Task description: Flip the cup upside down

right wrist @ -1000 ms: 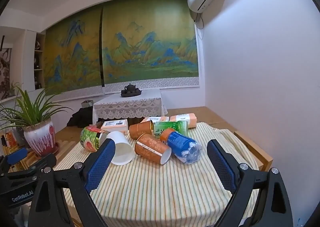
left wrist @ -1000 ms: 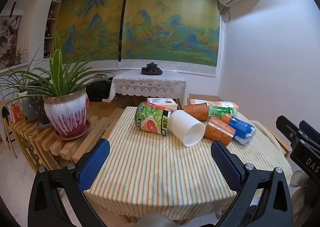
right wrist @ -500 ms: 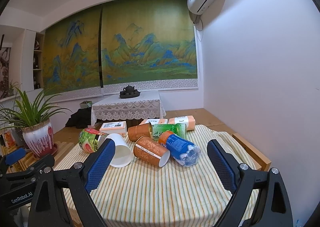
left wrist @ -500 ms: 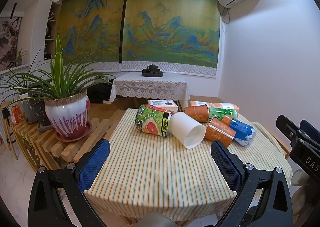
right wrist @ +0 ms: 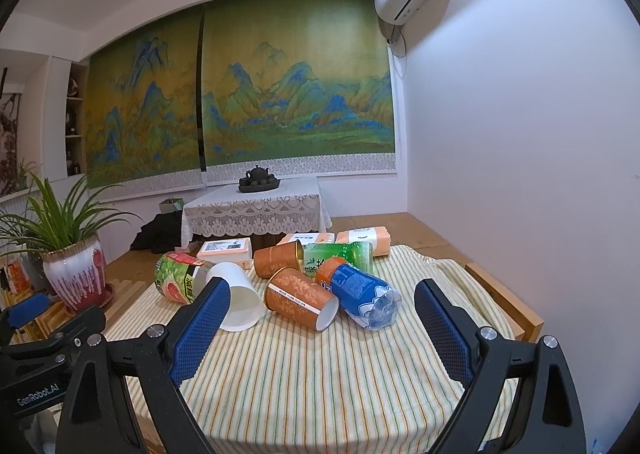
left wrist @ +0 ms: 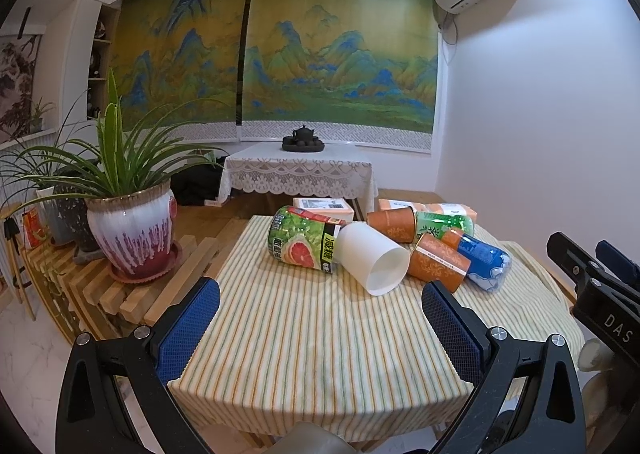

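Note:
A white cup lies on its side on the striped tablecloth, mouth toward me. Two orange patterned cups also lie on their sides: one in front, one behind. My left gripper hovers open over the near part of the table, short of the white cup, nothing between its fingers. My right gripper is open too, in front of the nearer orange cup, empty. The right gripper's body shows at the right edge of the left wrist view.
A green grapefruit-drink carton, a green tea bottle and a blue-labelled bottle lie among the cups. Tissue packs sit behind. A potted plant stands on a slatted wooden rack left of the table. A white wall is on the right.
Both grippers have drifted slightly; the table objects sit a little lower and farther in the left wrist view. Nothing on the table has moved and both grippers remain open.

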Motion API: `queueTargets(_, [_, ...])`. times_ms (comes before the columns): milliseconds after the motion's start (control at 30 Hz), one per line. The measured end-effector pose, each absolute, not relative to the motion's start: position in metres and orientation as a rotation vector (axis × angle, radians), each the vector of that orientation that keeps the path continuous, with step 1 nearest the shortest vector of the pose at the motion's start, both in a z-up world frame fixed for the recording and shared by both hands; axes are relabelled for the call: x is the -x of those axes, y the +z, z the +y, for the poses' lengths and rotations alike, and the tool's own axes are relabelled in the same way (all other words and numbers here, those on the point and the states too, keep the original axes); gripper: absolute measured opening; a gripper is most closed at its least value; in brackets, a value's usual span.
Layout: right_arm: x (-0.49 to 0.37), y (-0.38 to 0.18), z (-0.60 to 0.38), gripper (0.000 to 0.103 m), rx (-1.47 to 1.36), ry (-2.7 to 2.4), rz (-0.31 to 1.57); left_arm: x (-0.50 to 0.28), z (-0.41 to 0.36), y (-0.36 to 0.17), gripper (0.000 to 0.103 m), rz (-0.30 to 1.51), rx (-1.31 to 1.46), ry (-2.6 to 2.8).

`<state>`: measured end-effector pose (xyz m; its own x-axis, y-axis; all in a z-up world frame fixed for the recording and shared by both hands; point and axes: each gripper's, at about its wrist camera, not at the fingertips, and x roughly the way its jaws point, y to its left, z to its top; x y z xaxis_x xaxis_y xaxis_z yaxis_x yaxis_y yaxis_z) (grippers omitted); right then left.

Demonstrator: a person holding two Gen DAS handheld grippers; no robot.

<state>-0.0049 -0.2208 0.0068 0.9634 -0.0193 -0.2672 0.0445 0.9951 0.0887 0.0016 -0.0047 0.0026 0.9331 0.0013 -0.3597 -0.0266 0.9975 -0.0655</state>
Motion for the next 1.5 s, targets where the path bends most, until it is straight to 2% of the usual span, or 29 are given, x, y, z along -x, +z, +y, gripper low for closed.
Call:
queueTargets(767, [-0.021,-0.007,-0.233,0.092,-0.1,-0.024,0.326,-0.019,-0.012,-0.005,0.102,0.403,0.042,0.013])
queueTargets(1100, [-0.072,-0.028,-0.275,0.092,-0.139,0.001,0.443,-0.033,-0.011,-0.011,0.102,0.43,0.032,0.015])
queueTargets(1500, [-0.179,-0.037,-0.318,0.092,-0.124,0.179,0.671,-0.053,-0.011,-0.021,0.102,0.456,0.02,0.041])
